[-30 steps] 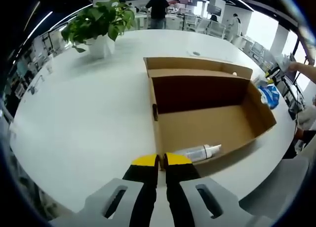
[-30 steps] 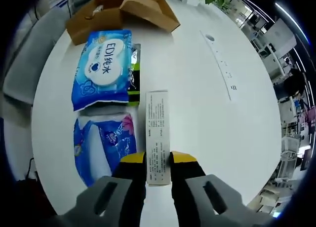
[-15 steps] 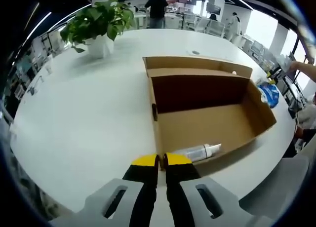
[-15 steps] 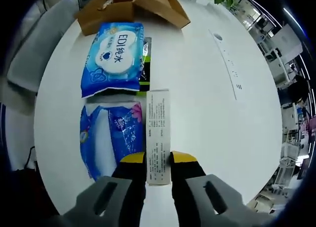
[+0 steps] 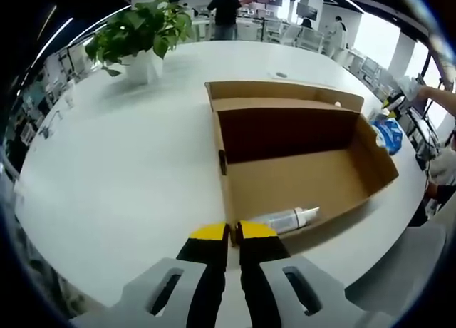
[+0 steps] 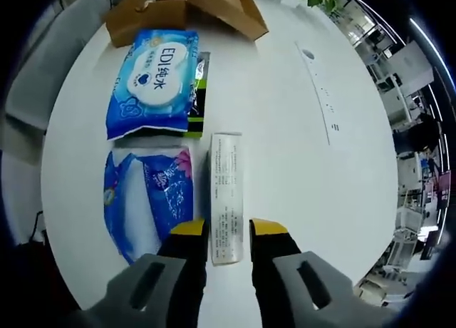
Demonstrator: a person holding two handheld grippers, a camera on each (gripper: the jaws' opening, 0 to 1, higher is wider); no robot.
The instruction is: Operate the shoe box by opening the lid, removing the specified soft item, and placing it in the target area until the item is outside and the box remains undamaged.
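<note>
**Release of a boxed item beside the soft packs on the worktop**

The white carton (image 6: 226,196), long and printed with fine text, lies flat on the white worktop (image 6: 299,150) in the right gripper view, its near end between the yellow-tipped jaws of the right hand-held gripper (image 6: 228,228). The jaws stand slightly apart from the carton's sides, so the grip reads as loosened rather than clamped. Just beside the carton on its left lies a blue-and-pink soft pack (image 6: 149,200); beyond that, a blue wipes pack (image 6: 153,82) rests over a dark green-edged item (image 6: 197,93). These soft packs are already outside the shoe box (image 6: 182,7), which sits at the far end of this row.

In the left gripper view, the shoe box (image 5: 299,164) stands open on the worktop with its lid folded back; a clear pump bottle (image 5: 285,218) lies inside against the near wall. The left hand-held gripper (image 5: 233,232) hangs closed and empty near the box's near corner. A potted plant (image 5: 139,39) stands well apart.

To finish the step well, judged from this layout: widen the jaws fully before withdrawing, pull straight back along the carton's long axis, and avoid nudging the soft pack alongside. The box walls appear uncreased; the left gripper should keep off the cardboard edge.
</note>
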